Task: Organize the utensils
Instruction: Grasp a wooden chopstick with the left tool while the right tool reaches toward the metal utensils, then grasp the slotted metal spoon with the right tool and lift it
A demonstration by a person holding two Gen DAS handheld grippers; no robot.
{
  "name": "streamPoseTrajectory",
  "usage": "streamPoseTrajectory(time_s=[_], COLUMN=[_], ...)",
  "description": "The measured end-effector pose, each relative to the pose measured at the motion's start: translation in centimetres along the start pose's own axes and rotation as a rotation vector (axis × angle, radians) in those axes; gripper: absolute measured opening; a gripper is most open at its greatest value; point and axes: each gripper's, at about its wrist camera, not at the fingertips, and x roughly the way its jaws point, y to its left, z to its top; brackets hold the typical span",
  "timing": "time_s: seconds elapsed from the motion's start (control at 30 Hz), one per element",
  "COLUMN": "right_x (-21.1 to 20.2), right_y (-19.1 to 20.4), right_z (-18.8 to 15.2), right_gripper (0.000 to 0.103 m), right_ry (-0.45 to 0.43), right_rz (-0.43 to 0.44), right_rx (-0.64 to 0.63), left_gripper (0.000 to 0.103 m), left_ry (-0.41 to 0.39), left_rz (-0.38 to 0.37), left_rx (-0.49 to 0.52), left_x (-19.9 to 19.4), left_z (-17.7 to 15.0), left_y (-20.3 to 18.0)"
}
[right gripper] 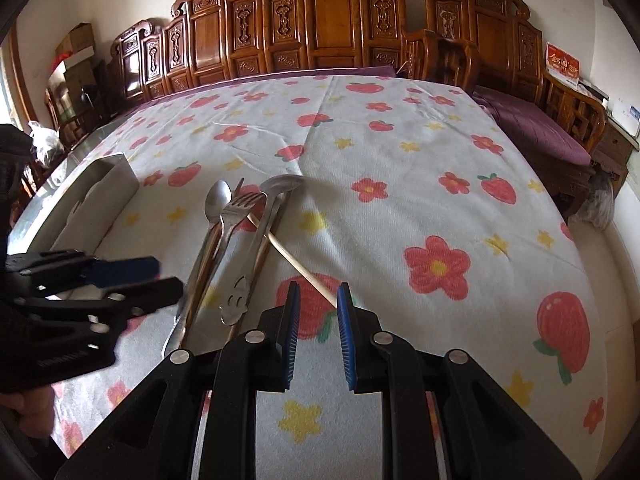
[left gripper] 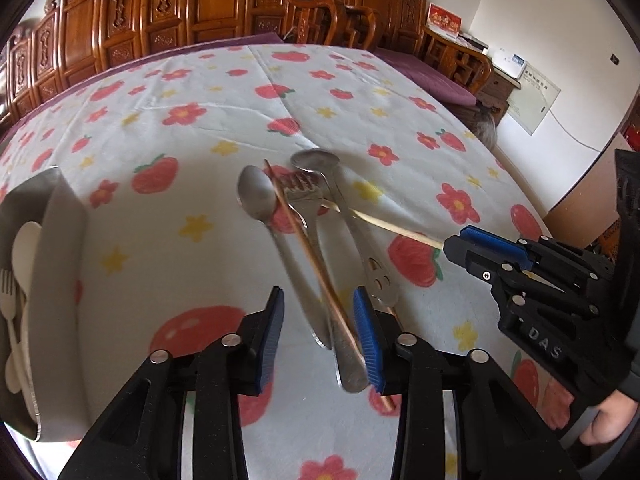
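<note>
Raised letters reading "DAS" stand on the black body of the right gripper [left gripper: 454, 246], seen from the left wrist view. The red card [left gripper: 444, 21] by the wall carries gold characters too small to read; the wall notices are illegible.

Two spoons [left gripper: 256, 196], one fork [left gripper: 304, 200], two chopsticks [left gripper: 316, 268].

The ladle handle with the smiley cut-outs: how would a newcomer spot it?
Find the utensil pile mid-tablecloth, right of the grey tray. The ladle lies rightmost among the steel pieces; only its flat handle end carries a punched smiling face.
</note>
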Motion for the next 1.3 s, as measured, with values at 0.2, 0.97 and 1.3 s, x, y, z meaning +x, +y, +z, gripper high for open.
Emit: streamPoseTrajectory(time_s=[0.2, 0.97, 1.3], right_x=[-0.1, 0.9, 3.8], right_y=[0.0, 2.0, 3.6], right_z=[0.1, 0.9, 2.2], right_gripper=[0.021, 0.021, 0.021], right_ry=[-0.003, 0.003, 0.035], right_rz=[0.01, 0.076, 0.098], right_rx=[0.008, -0.004, -0.027], left_gripper=[0.017, 0.004, 0.004], left_ry=[0.036, 0.012, -0.045], left_rz=[0.0, 0.002, 0.002], left_rx=[-0.018, -0.051, -0.034], left_x=[1.5, -1.9, -4.3], left_z=[0.2, -1.6, -2.2], left_y=[-0.2, 3.1, 4.0])
